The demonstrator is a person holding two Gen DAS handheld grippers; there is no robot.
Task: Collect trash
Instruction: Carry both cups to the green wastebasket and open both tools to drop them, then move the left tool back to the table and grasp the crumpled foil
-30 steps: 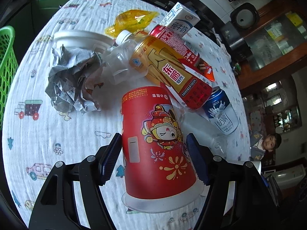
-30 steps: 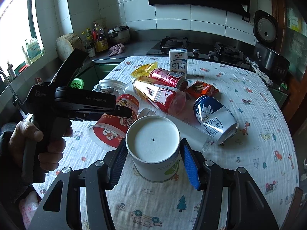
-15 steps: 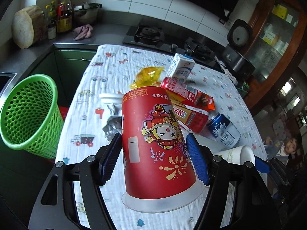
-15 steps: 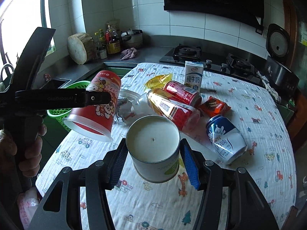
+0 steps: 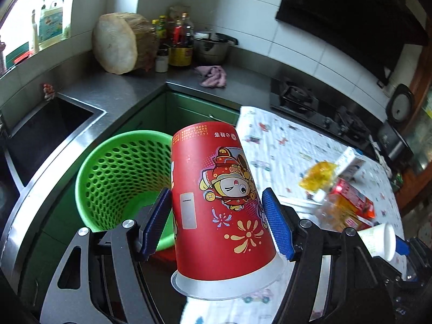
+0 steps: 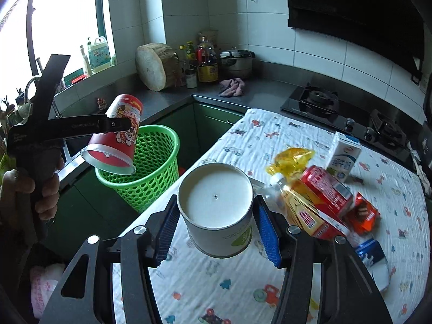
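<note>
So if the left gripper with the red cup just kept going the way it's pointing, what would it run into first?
Most likely the green mesh basket: beyond the red cup clamped in the left gripper, its open mouth lies ahead and below. Depth is hard to judge; it might catch the near rim first.

I see the red paper cup point(image 5: 221, 205), printed with a cartoon figure, carried bottom-forward with its rim toward me, above the green perforated basket point(image 5: 118, 172) beside the table. The white paper cup point(image 6: 218, 213) faces me bottom-first over the table edge. A yellow wrapper point(image 6: 290, 159), milk carton point(image 6: 343, 159), bottle point(image 6: 302, 208), red packs and a blue can point(image 6: 371, 253) lie piled on the cloth.
</note>
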